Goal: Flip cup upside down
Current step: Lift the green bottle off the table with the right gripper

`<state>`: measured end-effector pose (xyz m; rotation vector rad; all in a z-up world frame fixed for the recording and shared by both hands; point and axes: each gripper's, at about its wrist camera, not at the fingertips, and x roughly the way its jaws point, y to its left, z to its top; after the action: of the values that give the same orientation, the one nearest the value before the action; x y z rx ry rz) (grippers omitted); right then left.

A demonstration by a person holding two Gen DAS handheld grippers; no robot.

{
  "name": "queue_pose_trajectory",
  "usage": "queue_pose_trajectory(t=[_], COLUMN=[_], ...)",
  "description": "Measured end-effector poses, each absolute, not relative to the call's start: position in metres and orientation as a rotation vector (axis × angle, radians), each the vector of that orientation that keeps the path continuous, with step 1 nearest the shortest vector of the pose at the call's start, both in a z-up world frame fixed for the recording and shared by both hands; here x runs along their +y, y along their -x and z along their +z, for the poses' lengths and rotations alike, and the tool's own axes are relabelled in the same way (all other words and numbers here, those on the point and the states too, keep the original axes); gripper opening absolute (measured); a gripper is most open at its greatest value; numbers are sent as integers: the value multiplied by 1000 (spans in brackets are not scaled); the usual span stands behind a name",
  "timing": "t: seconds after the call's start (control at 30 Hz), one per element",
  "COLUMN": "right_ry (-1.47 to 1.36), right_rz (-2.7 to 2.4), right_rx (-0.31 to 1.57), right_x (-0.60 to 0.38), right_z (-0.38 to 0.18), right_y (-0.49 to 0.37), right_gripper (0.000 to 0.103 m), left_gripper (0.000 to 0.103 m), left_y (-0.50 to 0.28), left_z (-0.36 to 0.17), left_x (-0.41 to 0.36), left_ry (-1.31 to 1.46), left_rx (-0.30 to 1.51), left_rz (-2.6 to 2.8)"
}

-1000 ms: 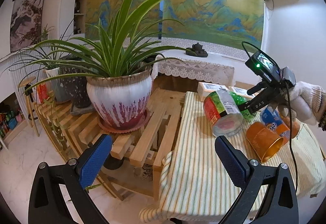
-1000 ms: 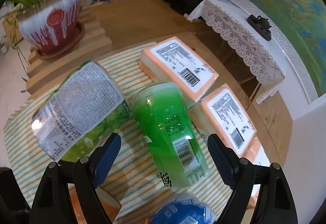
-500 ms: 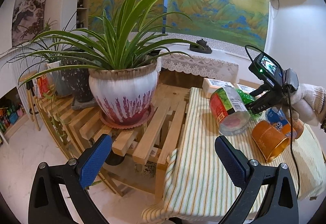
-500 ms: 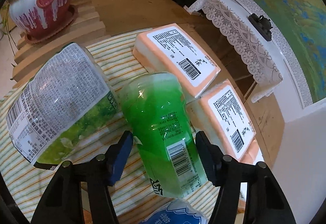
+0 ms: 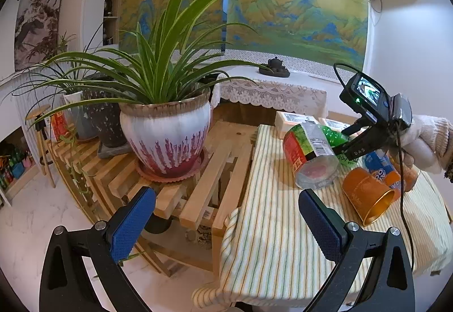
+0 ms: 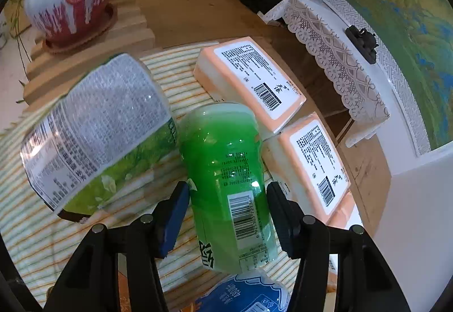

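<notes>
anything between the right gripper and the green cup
Nothing visible does. The right gripper has its fingers either side of the green cup, which lies on its side on the striped cloth. The larger labelled cup and a boxed pack crowd its flanks.

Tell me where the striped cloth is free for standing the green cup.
The near cloth, between its wooden-rack edge and the orange cup, is bare. Around the green cup it is crowded: big labelled cup left, boxes behind.

The right tool (image 6: 228,211) grips, or nearly grips, the lying green cup (image 6: 226,170) on the striped cloth (image 6: 28,227).
</notes>
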<state>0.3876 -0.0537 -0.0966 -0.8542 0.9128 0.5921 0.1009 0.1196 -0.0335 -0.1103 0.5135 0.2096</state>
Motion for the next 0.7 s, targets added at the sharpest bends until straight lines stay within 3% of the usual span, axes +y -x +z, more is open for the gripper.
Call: queue_pose_trajectory(t=[0.1, 0.13, 0.4, 0.5, 0.57, 0.63, 0.7], right_ry=[833, 830, 807, 813, 797, 800, 793], right_rz=[569, 566, 579, 571, 575, 556, 571], right_rx=[898, 892, 922, 928, 951, 950, 964], right_x=[-57, -58, -61, -60, -61, -62, -63], right_z=[-90, -87, -80, -85, -84, -82, -81], right_y=[-389, -389, -391, -391, -395, -399, -401], right_gripper=[49, 37, 36, 37, 45, 60, 61], left_gripper=[102, 102, 102, 102, 102, 102, 102], left_y=[-101, -101, -98, -96, -96, -97, -97], left_z=[-32, -32, -29, -28, -27, -26, -26], left_x=[120, 120, 113, 114, 115, 116, 117], left_ry=[110, 108, 103, 108, 112, 116, 116], left_rx=[515, 512, 500, 493, 492, 489, 488], left_rz=[211, 211, 193, 198, 199, 201, 204])
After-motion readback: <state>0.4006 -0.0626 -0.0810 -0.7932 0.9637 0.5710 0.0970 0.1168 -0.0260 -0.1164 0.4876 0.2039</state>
